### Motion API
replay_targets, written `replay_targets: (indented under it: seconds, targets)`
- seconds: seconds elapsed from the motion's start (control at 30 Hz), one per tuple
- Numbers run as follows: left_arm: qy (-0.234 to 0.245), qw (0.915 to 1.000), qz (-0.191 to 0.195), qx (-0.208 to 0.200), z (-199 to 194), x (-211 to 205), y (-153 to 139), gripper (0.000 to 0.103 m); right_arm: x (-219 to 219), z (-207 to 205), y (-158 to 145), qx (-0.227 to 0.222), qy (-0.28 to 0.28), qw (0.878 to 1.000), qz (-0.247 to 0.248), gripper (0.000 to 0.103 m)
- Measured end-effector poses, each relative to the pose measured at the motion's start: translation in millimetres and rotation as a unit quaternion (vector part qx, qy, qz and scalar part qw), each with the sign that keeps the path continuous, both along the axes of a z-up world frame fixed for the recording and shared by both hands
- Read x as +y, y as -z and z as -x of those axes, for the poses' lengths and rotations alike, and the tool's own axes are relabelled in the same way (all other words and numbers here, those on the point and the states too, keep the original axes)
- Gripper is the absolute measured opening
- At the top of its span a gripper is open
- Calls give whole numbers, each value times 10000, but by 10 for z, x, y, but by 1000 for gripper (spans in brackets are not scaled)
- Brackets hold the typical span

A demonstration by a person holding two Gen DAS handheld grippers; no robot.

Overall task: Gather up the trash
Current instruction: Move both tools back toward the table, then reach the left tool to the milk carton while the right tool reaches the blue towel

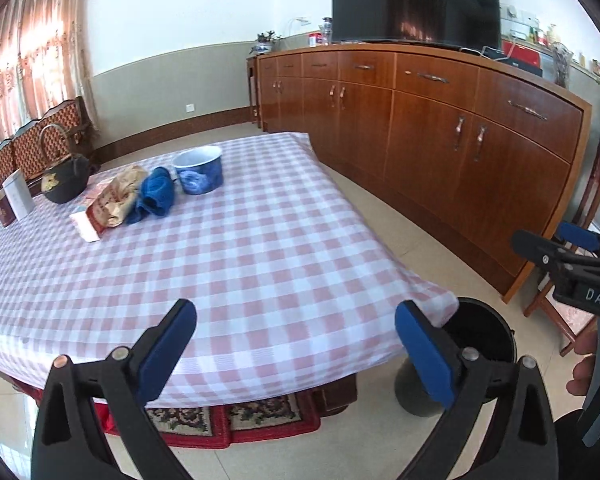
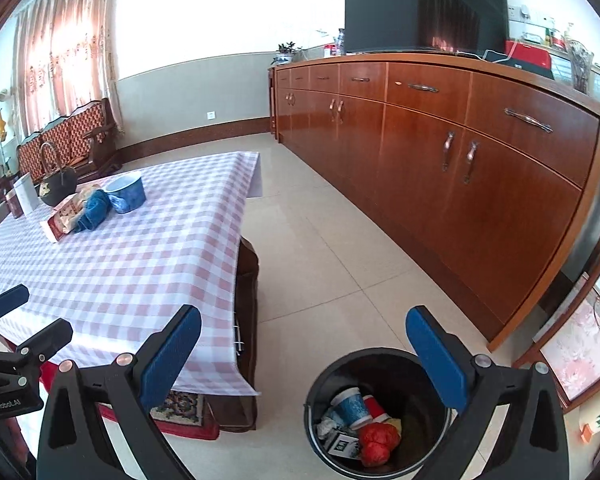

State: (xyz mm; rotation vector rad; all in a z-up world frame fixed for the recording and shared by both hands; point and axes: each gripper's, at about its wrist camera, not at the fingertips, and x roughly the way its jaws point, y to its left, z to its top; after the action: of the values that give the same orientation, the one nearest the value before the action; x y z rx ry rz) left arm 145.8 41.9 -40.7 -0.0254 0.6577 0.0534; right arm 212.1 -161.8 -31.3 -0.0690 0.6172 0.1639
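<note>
Both grippers wide open and empty, trash already in the bin

Left gripper [image 1: 296, 344] had its blue pads spread wide over the near edge of the checked tablecloth [image 1: 240, 248], holding and touching nothing; right gripper [image 2: 304, 350] was equally wide, empty, hanging above the floor with its right pad over the rim of the black bin [image 2: 314, 412] at lower centre. Bin held one blue-white paper cup [image 2: 350, 404], one red cup [image 2: 374, 406], one red crumpled lump [image 2: 378, 442], some grey wrapper scraps. One blue-patterned bowl [image 1: 199, 171] sat on the table's upper left, contents not visible, beside one blue cloth [image 1: 154, 196], one printed snack bag [image 1: 114, 200], one black teapot [image 1: 65, 178], one white box [image 1: 17, 199]
</note>
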Motion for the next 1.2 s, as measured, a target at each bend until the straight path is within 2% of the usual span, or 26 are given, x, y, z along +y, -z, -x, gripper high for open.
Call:
replay_targets:
  seconds: [0.17,0.33,0.6,0.8,0.9,1.07,1.2]
  targets:
    - [-624,9980,110,89,48,605,26,100,553,-98,-61,-248,-641,9974,-209,103]
    - [-1155,9932,87,68,114,1149,17,100,1222,-288,-44,150,-1268,9918,19,103]
    - [-1718,9851,-11,31,151,1738,20,100,2125,-474,-44,137,-1779,9839,73,103]
    - [-1861,9825,67,42,124,2015,68,99,2535,-568,-11,199,-2138,9764,219,103]
    - [-1795,9837,103,78,67,2099,92,94,2650,-640,10,257,-2274,9733,158,103]
    - [-1572,9872,217,153,-116,2210,107,82,2825,-823,73,417,-2511,9670,106,83]
    - [-1461,9888,211,213,-352,2251,132,79,2992,-1053,156,579,-2694,9612,142,76]
